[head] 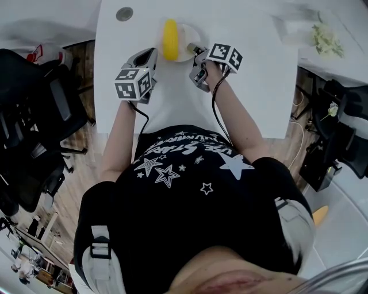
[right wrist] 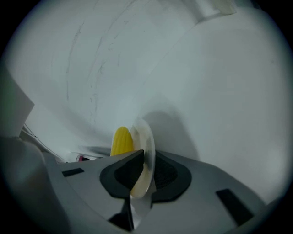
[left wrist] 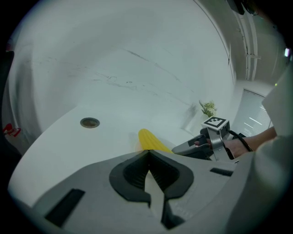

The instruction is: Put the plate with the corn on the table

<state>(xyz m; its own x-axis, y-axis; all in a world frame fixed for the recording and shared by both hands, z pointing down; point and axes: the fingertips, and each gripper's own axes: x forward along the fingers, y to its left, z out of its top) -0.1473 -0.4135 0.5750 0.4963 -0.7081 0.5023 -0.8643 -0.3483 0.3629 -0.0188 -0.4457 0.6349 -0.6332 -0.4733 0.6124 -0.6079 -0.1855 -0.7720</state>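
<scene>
Right gripper (right wrist: 146, 160) was clamped at a narrow opening on the rim of the small round white plate (right wrist: 147, 135). In the right gripper view the rim stood edge-on between the two black pads, and both pads pressed on it. Left gripper (left wrist: 149, 154) was closed and empty. Its black pads met at the tips, with only a pale wedge of tabletop showing in the gap behind them. In the head view its tips sat just beside the plate's left edge; whether they touched it I could not tell. The plate lay level over the far middle of the white rectangular table (head: 253, 86). It was very close to the surface, and its shadow fell on the tabletop directly beside it. Contact between the plate's underside and the table could not be confirmed from any view. On the plate lay the yellow corn cob (head: 170, 39), pointing lengthwise away from the person and slightly left of the plate's middle. In the left gripper view its rounded end showed just past the closed tips. Beyond the plate, toward the far left corner of the table, a round grey metal cap (head: 124, 14) sat in the surface, well apart from the plate. Farther right, past the table's edge, a small pale green plant sprig (head: 325, 40) lay on a neighbouring white surface.
</scene>
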